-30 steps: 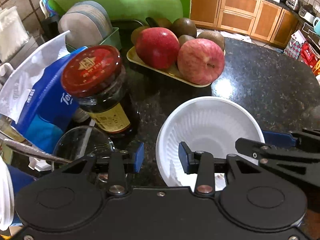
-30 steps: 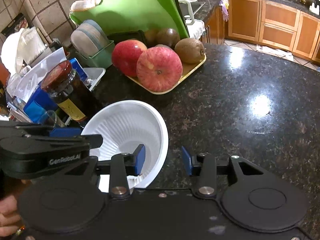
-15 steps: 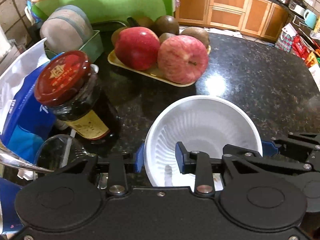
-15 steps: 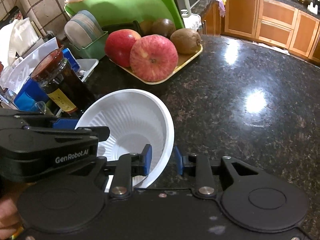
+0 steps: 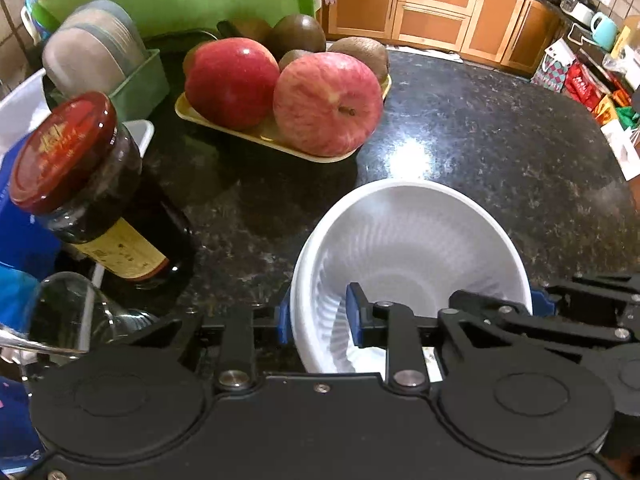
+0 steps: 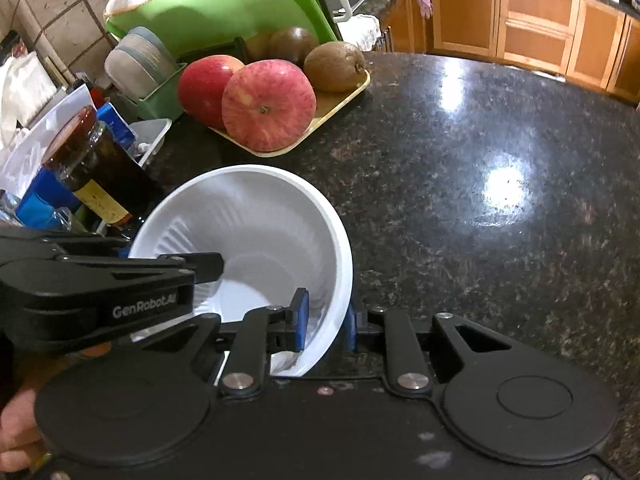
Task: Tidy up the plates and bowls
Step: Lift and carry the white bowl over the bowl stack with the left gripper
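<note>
Both tongs, left tongs point(image 5: 316, 316) and right tongs point(image 6: 325, 326), pinch opposite rims of the white bowl point(image 6: 256, 232).

White ribbed disposable bowl point(image 5: 408, 240) point(image 6: 256, 224): upright, empty, slightly tilted; left rim between left gripper point(image 5: 316, 316) pads, right rim between right gripper point(image 6: 325, 322) pads, over dark granite.

Left wrist view: close, looking down-forward over table point(image 5: 500, 152). Right wrist view: likewise. Shared: white bowl point(image 5: 408, 240) point(image 6: 256, 216), fruit tray point(image 5: 256, 136) point(image 6: 332, 108).
</note>
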